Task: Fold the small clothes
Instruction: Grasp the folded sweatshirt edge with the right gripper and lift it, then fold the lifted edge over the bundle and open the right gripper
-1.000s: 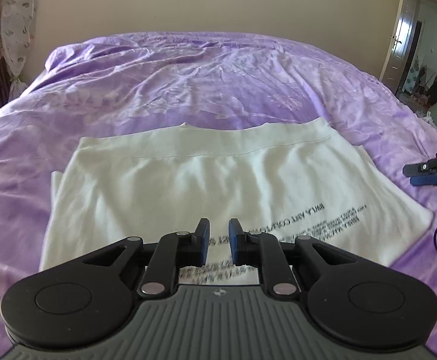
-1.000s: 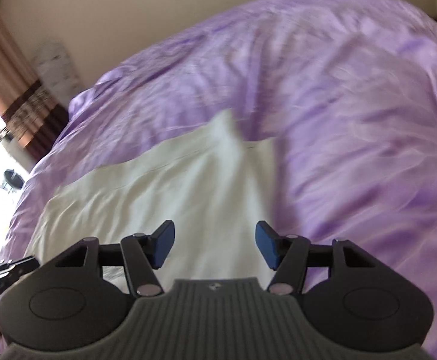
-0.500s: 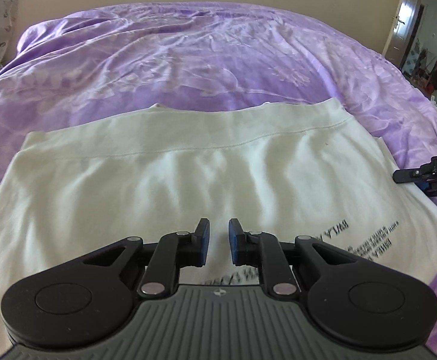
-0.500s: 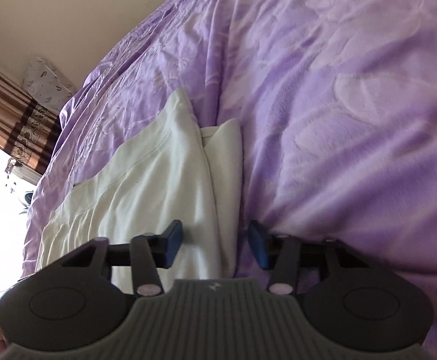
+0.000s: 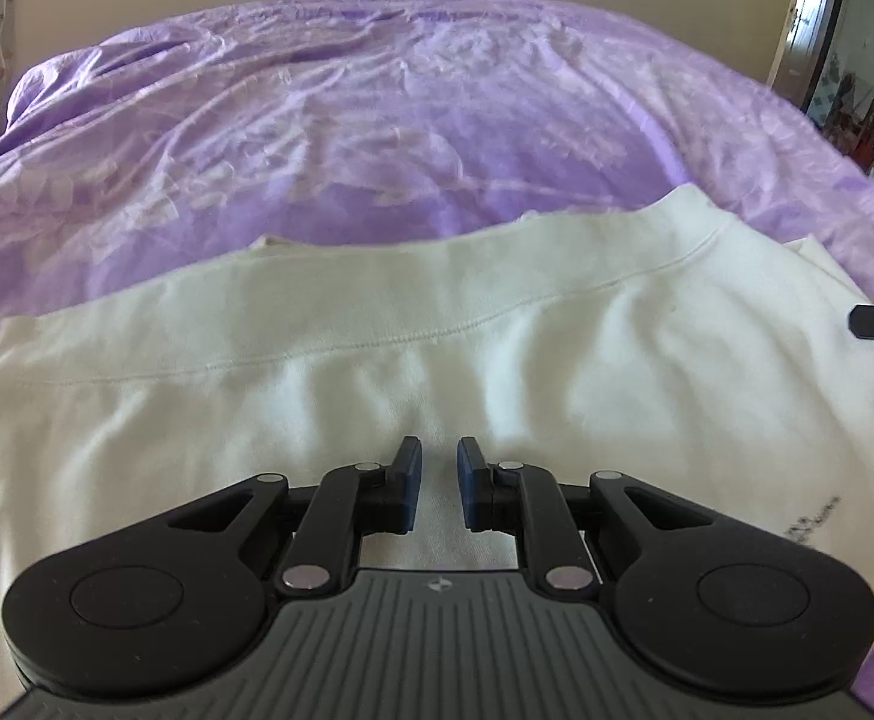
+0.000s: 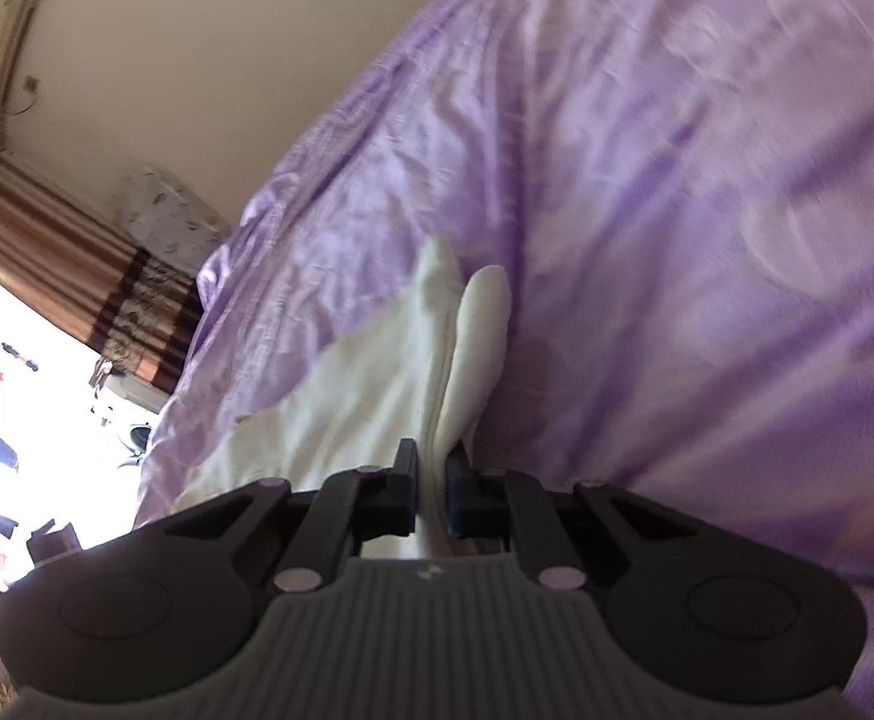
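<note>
My right gripper (image 6: pixel 431 495) just closed, fingers pinching right edge of white garment (image 5: pixel 437 372) spread on purple bed (image 5: pixel 377 120). My left gripper (image 5: pixel 434 483) narrowly apart, empty above cloth. Fold lift looks ready.

the left gripper (image 5: pixel 435 483) points steeply down, its blue-padded jaws a narrow gap apart with nothing pinched between them. the right gripper (image 6: pixel 431 495) is rolled to one side and angled down less steeply; its jaws have just been closing and now clamp a fold of the white garment (image 6: pixel 377 396).
</note>
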`<state>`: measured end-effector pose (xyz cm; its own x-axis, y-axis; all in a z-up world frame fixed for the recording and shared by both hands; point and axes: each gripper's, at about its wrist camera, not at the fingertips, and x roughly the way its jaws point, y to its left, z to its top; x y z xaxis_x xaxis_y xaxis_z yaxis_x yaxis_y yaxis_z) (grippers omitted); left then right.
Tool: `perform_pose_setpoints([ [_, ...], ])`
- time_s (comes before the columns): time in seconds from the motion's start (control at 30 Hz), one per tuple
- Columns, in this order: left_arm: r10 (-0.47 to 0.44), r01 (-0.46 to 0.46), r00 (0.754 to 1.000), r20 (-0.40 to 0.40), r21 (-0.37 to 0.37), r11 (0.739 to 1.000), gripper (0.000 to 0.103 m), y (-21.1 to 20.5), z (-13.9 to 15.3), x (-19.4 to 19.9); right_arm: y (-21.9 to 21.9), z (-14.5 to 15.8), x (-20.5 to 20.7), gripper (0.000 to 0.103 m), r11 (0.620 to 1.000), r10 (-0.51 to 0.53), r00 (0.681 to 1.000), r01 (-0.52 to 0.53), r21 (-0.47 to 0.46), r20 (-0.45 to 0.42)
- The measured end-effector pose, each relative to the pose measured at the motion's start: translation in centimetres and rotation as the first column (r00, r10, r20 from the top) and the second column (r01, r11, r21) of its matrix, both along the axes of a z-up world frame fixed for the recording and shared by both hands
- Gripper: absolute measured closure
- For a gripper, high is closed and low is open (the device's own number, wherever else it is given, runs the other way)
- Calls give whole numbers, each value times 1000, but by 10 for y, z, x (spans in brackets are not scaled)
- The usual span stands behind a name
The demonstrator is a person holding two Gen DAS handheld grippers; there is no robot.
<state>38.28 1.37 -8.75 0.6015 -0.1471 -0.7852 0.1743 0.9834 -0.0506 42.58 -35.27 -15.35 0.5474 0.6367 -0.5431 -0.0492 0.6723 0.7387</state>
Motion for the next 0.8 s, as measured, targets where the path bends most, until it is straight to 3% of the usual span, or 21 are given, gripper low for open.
perform_pose_setpoints([
  [0.27, 33, -34, 999, 32, 18, 999, 85, 48, 62, -31, 34, 60, 0, 99, 997, 45, 998, -42, -70, 39],
  [0.43, 78, -78, 997, 29, 11, 997, 85, 92, 92, -49, 79, 99, 0, 99, 991, 102, 992, -95, -94, 74],
  [0.8, 126, -126, 992, 23, -35, 991, 85, 176, 108, -88, 219, 136, 9, 100, 977, 204, 975, -198, -81, 83],
])
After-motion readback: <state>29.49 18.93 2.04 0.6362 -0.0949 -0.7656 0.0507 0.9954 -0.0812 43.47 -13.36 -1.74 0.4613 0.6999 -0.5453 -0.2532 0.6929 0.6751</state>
